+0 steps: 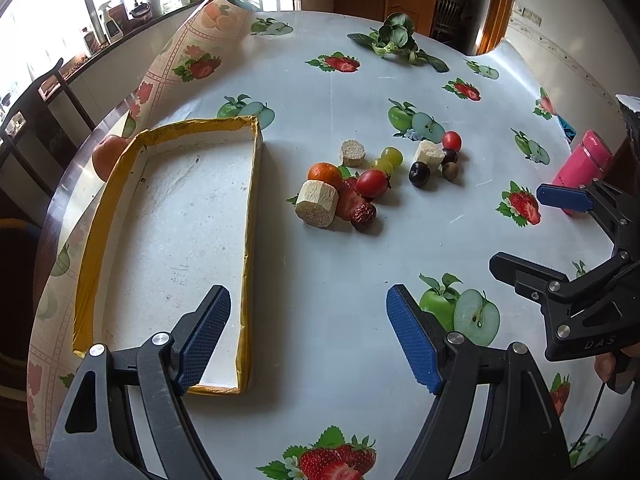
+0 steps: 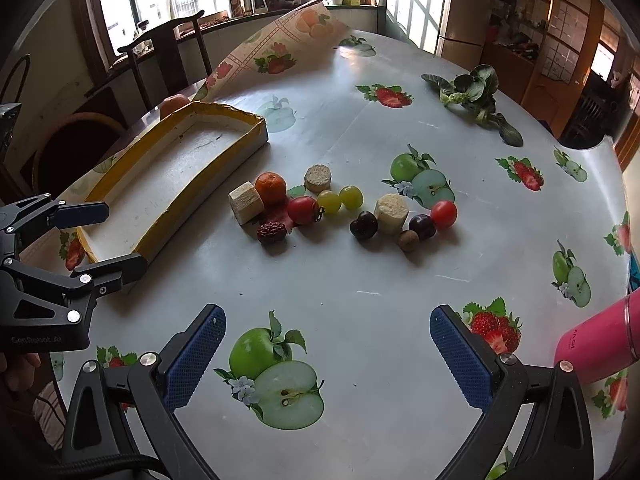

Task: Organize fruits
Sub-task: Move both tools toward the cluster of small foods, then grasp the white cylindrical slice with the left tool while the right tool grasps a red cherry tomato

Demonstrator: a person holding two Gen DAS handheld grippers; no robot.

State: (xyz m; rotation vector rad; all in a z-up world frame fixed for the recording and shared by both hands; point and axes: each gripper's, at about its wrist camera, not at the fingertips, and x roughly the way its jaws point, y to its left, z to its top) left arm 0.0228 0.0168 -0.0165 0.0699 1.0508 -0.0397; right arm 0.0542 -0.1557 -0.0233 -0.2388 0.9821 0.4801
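While both tools are hovering low over the table (image 2: 360, 280), the left gripper (image 1: 308, 336) and the right gripper (image 2: 328, 354) are each gaping wide with nothing between their blue pads. The fruits are lying loose on the cloth ahead of them: a mandarin (image 2: 271, 187) touching a pale cut chunk (image 2: 245, 202), a red date (image 2: 271, 233), a cherry tomato (image 2: 303, 209), two green grapes (image 2: 340, 199), dark grapes (image 2: 363, 225) and a second tomato (image 2: 443, 213). The shallow yellow-edged tray (image 1: 168, 216) is sitting empty just left of the pile. A pink bottle (image 1: 582, 166) is lying at the right edge, and leafy greens (image 2: 476, 96) are resting well beyond the fruit.
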